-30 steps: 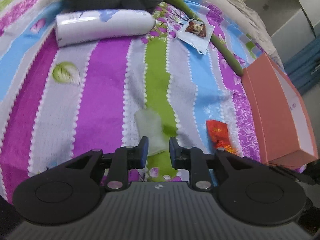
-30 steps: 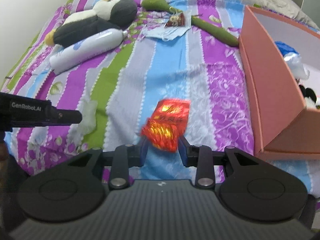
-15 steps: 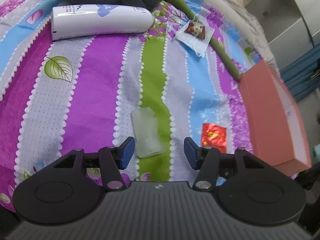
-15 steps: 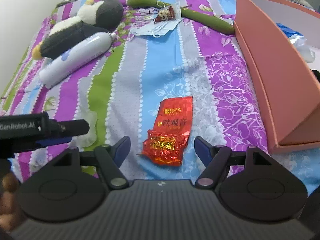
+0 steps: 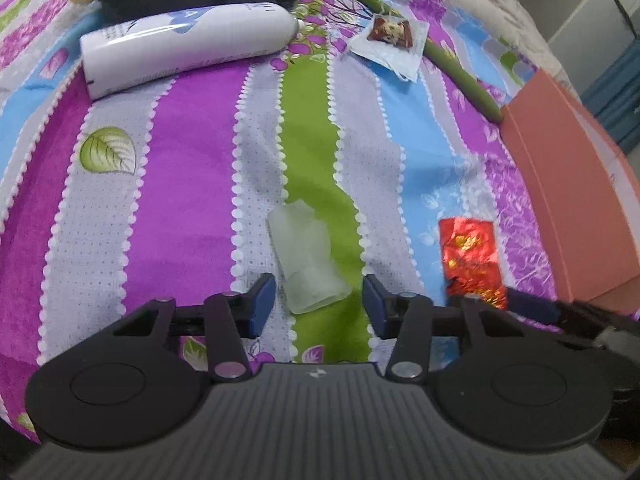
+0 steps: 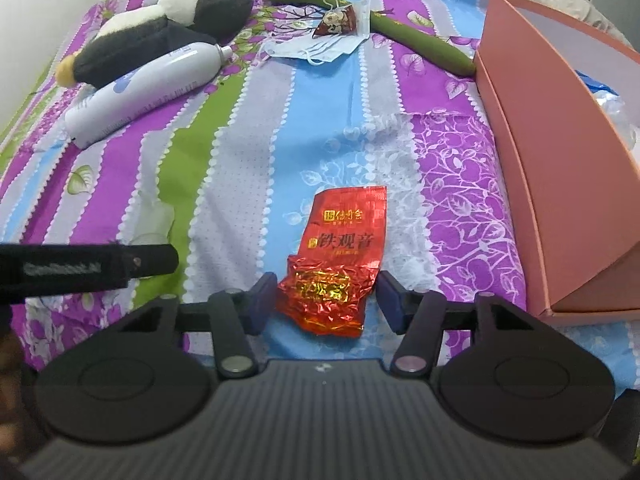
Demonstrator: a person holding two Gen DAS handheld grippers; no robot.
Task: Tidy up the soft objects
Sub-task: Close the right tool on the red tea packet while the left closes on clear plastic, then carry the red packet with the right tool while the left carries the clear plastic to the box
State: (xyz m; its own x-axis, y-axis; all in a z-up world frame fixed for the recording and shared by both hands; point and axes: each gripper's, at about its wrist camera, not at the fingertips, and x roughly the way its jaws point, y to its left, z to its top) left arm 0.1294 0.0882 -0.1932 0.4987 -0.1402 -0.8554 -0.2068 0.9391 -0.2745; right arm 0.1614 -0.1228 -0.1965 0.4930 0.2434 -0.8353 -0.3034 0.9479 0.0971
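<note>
A pale translucent soft piece (image 5: 306,258) lies on the striped bedsheet, its near end between the open jaws of my left gripper (image 5: 318,302); it also shows in the right wrist view (image 6: 154,220). A red foil tea packet (image 6: 338,256) lies flat on the sheet, its crumpled end between the open jaws of my right gripper (image 6: 326,300); it also shows in the left wrist view (image 5: 470,254). Neither gripper is closed on anything. The left gripper's body (image 6: 84,268) crosses the right wrist view at left.
A pink open box (image 6: 560,168) stands on the right with items inside. At the far end lie a penguin plush (image 6: 160,32), a white bottle (image 6: 148,88), a green plush stem (image 6: 420,36), a blue face mask (image 6: 320,46) and a small brown packet (image 6: 338,22).
Both grippers opened from nearly shut to wide. The red packet, held off the sheet a second ago, now lies flat. The left gripper has moved closer over the translucent piece.
</note>
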